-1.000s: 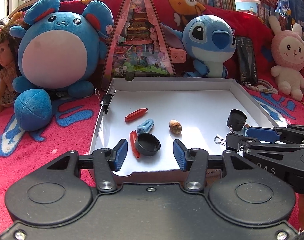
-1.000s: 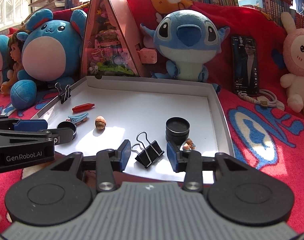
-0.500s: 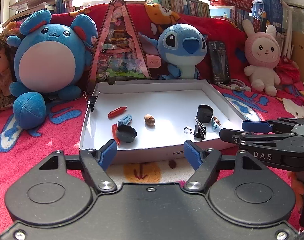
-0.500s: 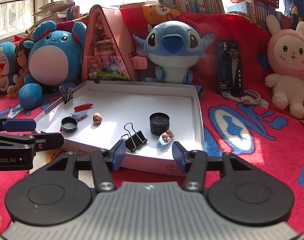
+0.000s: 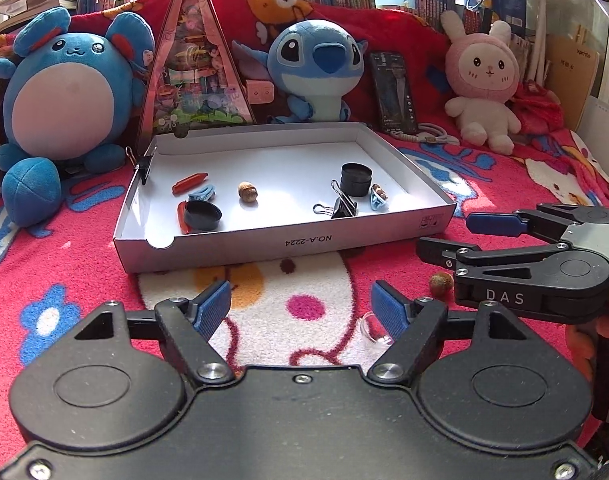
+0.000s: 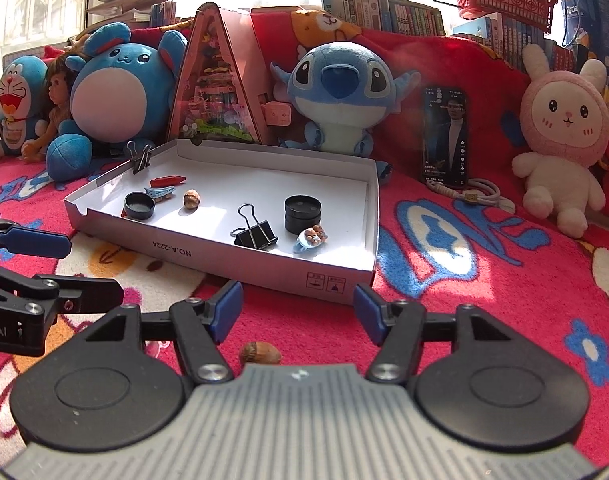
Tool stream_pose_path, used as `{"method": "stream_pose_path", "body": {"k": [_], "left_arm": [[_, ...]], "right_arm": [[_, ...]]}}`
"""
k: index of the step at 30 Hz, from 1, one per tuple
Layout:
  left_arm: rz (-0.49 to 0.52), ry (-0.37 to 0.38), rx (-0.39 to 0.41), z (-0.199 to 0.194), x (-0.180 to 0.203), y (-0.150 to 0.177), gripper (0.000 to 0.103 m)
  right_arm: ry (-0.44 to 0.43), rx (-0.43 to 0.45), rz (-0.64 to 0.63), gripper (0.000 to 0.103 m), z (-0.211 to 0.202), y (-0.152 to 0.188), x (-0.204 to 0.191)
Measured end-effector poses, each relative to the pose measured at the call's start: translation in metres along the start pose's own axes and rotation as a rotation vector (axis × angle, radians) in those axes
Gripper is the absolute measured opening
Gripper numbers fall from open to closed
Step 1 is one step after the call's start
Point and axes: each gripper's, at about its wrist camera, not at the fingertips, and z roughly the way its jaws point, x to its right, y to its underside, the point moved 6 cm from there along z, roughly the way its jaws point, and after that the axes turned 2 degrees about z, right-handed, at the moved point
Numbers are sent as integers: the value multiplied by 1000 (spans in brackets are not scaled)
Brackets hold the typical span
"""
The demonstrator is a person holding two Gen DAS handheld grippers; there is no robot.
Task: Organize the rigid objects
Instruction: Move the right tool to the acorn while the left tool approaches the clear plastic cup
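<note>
In my tray (image 5: 232, 249) I count two clips, two nuts' worth with one nut (image 6: 260, 353) left on the blanket, while left tool (image 5: 300, 310) and right tool (image 6: 298, 312), jaws just widened, hover empty short of it.

A home room is shown: plush toys such as a blue big-eared plush (image 6: 338, 92) are lined up mid-frame on a red cartoon-print fleece blanket (image 6: 484, 264), with crowded bookshelves (image 6: 388, 12) seen along the top.
</note>
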Motion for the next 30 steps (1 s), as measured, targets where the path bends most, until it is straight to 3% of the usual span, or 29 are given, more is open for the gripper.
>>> {"method": "stream_pose_path", "body": {"k": [16,23,30], "left_arm": [[45,10,-44,5,18,34,75],[80,0,-19,4,24,39,68],[117,7,7,1,31,42,49]], "right_arm": [[-21,-23,34,76,-4,28,5],[-25,-48,-4,76,0,30,-2],[-24,-56,-30,76,1,31,-7]]}}
